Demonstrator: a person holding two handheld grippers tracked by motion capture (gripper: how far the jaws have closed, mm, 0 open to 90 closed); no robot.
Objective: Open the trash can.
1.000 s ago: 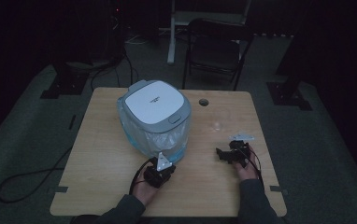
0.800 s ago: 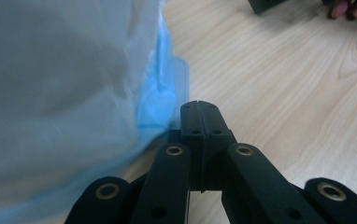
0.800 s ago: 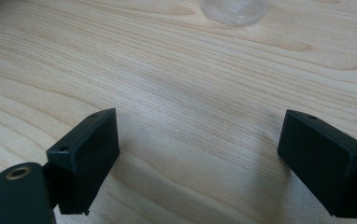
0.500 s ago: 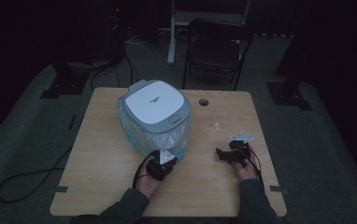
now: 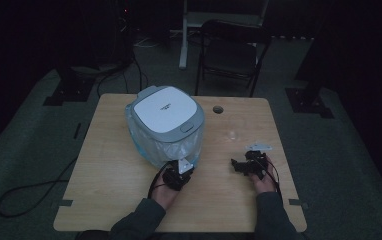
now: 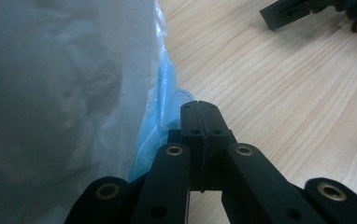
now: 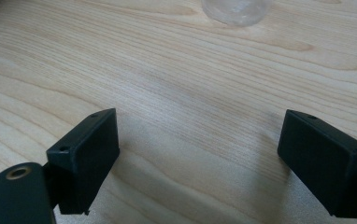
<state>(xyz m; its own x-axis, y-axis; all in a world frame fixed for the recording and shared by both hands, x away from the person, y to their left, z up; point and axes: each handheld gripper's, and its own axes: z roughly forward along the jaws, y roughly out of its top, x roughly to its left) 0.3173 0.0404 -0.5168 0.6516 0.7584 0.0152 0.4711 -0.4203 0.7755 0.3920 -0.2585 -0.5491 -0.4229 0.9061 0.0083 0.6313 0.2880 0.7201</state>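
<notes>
Nearest the person, the left gripper (image 5: 181, 170) is resting low on the table (image 5: 109, 190) with its jaws pressed fully together, and a fold of the pale blue plastic bag (image 6: 155, 116) is lying against their tips; whether film is actually being pinched between them cannot be told. Immediately ahead of that gripper, and touching the bag from within, a white and grey appliance (image 5: 166, 111) is sitting wrapped up to its lid in the clear, crinkled film. Off to the side of the left gripper, well apart from it, the right gripper (image 5: 246, 165) is lying idle on bare wood, its jaws standing wide and holding nothing. Just beyond the right gripper's jaws, a small clear round object (image 7: 235, 9) is sitting on the wood; what it is cannot be told. Farther still, past the table's far edge, a dark chair (image 5: 231, 50) is standing. Risk, as judged: if the film is being gripped, a pull could tear the thin plastic or drag the appliance, since nothing is steadying it; if not, the closed jaws could slide off the slippery fold.
</notes>
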